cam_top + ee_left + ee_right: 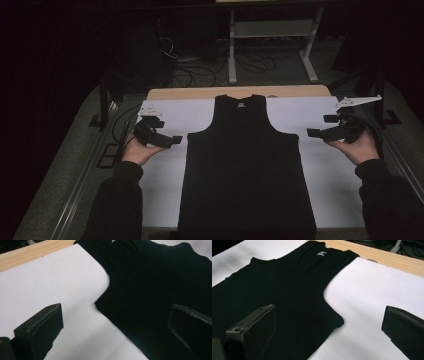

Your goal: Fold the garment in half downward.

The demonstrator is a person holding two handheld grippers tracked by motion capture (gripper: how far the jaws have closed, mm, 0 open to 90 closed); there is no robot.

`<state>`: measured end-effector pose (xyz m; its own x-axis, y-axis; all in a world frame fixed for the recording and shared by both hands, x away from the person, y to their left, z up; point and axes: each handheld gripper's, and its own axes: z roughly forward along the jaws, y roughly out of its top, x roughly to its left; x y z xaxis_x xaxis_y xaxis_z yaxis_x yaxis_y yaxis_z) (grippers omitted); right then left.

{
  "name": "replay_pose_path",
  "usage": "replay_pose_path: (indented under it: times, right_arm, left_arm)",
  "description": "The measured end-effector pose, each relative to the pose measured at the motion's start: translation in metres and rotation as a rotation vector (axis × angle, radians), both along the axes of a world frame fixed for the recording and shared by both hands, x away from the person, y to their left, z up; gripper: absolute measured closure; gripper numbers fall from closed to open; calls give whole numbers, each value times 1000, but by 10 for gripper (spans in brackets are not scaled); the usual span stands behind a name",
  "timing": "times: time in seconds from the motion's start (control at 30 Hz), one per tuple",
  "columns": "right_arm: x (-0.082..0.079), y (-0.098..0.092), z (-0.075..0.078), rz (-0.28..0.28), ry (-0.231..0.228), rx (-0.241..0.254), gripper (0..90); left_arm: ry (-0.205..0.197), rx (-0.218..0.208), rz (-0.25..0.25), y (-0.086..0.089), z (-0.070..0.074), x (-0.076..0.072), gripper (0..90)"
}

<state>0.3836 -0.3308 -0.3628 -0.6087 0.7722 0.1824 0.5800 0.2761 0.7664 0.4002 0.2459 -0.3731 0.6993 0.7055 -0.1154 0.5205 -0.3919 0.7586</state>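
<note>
A black sleeveless top (245, 160) lies flat, neck away from me, on a white sheet (165, 175) over a wooden table (200, 93). My left gripper (167, 131) hovers at the top's left armhole, held palm-up in a hand, with its jaws wide apart. My right gripper (320, 126) hovers by the right armhole, also open. In the left gripper view the left gripper (115, 308) straddles the edge of the top (155, 285) below the armhole. In the right gripper view the right gripper (329, 308) straddles the armpit corner of the top (274, 290). Neither touches the cloth.
Dark sleeves (117, 205) come in from the bottom corners. Beyond the table stand a white-legged frame (272, 30) and loose cables (200, 70) on the floor. A metal rail (90, 170) runs along the table's left side.
</note>
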Motion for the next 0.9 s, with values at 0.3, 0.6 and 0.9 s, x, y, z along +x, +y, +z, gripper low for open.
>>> replay_pose_path:
  times: [0.3, 0.6, 0.9]
  right_arm:
    - [9, 2, -10, -6, 19, -12, 0]
    - [18, 0, -19, -21, 35, -3, 0]
    - [23, -1, -26, -27, 42, 1, 0]
  left_arm:
    - [17, -34, 36, 5, -11, 12, 0]
    - [-4, -64, 59, 3, -19, 19, 0]
    - [17, -66, 67, 1, -28, 24, 0]
